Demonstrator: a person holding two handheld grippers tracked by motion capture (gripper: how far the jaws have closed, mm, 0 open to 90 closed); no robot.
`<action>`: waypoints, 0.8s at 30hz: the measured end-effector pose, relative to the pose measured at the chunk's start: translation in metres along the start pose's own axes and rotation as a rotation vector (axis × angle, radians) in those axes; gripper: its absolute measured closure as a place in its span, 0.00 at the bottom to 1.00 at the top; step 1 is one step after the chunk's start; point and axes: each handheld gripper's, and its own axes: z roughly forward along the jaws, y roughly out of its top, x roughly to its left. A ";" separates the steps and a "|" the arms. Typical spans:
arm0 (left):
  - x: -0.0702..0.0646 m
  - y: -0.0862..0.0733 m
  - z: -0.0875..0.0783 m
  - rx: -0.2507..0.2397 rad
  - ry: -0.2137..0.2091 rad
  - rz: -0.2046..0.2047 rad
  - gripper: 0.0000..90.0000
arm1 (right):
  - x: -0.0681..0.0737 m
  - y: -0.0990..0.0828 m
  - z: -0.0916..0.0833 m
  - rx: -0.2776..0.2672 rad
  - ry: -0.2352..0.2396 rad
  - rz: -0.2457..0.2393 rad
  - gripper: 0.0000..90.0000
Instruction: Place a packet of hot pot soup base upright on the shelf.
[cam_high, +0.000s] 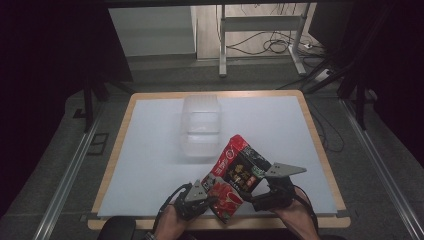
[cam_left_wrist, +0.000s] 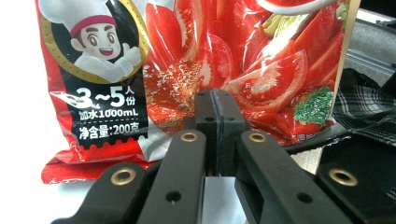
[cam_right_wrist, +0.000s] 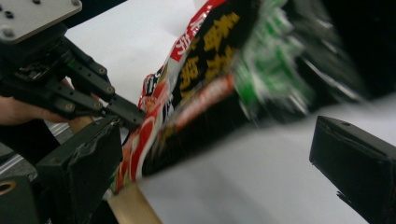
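Near the front edge of the white tabletop (cam_high: 150, 150), two hands come up from below. The left hand-held gripper (cam_high: 212, 201) has its jaws pinched tight on the bottom edge of a red and black food bag (cam_high: 235, 175). The bag leans up and away, just in front of a clear plastic box (cam_high: 201, 127). The right hand-held gripper (cam_high: 256, 199) sits beside the bag with its jaws spread wide and holds nothing. Its own view is blurry, so the writing on the bag is hard to read there.
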 end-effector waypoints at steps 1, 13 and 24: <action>0.000 0.000 0.000 0.003 0.003 0.007 1.00 | 0.000 0.000 0.000 0.000 0.000 0.000 0.03; -0.003 0.001 0.001 0.008 0.019 0.032 1.00 | 0.004 0.023 0.024 -0.020 0.000 0.059 0.27; 0.002 0.003 -0.002 0.019 -0.010 0.038 1.00 | -0.002 0.027 0.024 -0.109 0.022 0.187 0.79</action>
